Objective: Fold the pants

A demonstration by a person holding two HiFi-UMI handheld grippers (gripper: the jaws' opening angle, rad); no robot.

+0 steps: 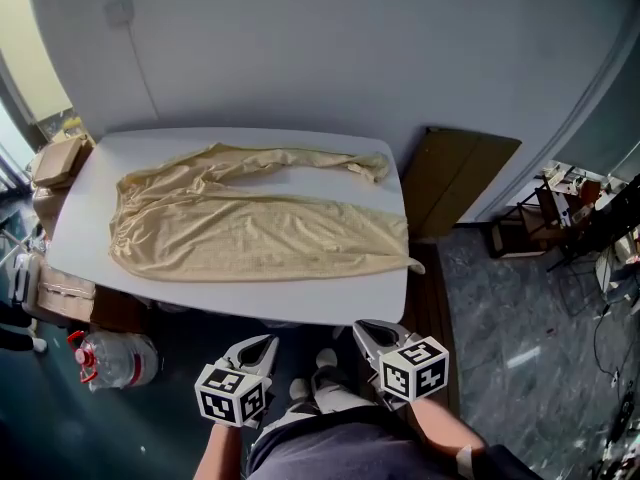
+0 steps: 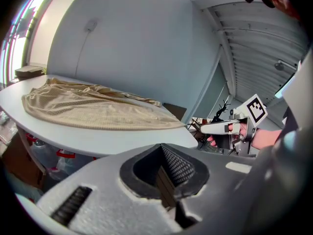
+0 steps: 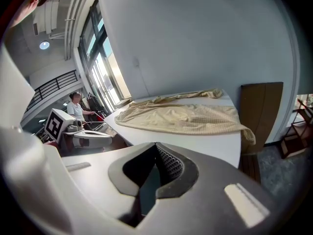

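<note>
Cream-coloured pants (image 1: 240,226) lie spread flat on the white table (image 1: 300,298), waistband at the left, both legs running right; the near leg's cuff hangs over the right edge. The pants (image 2: 93,109) also show in the left gripper view and the pants (image 3: 190,114) in the right gripper view. My left gripper (image 1: 262,350) and right gripper (image 1: 366,336) hang side by side in front of the table's near edge, well short of the cloth. Both are shut with nothing between the jaws.
A brown board (image 1: 455,178) leans against the wall right of the table. Cardboard boxes (image 1: 55,163) stand at the table's left end, and a water jug (image 1: 120,360) sits on the floor near its front left. Cluttered racks (image 1: 585,218) fill the far right.
</note>
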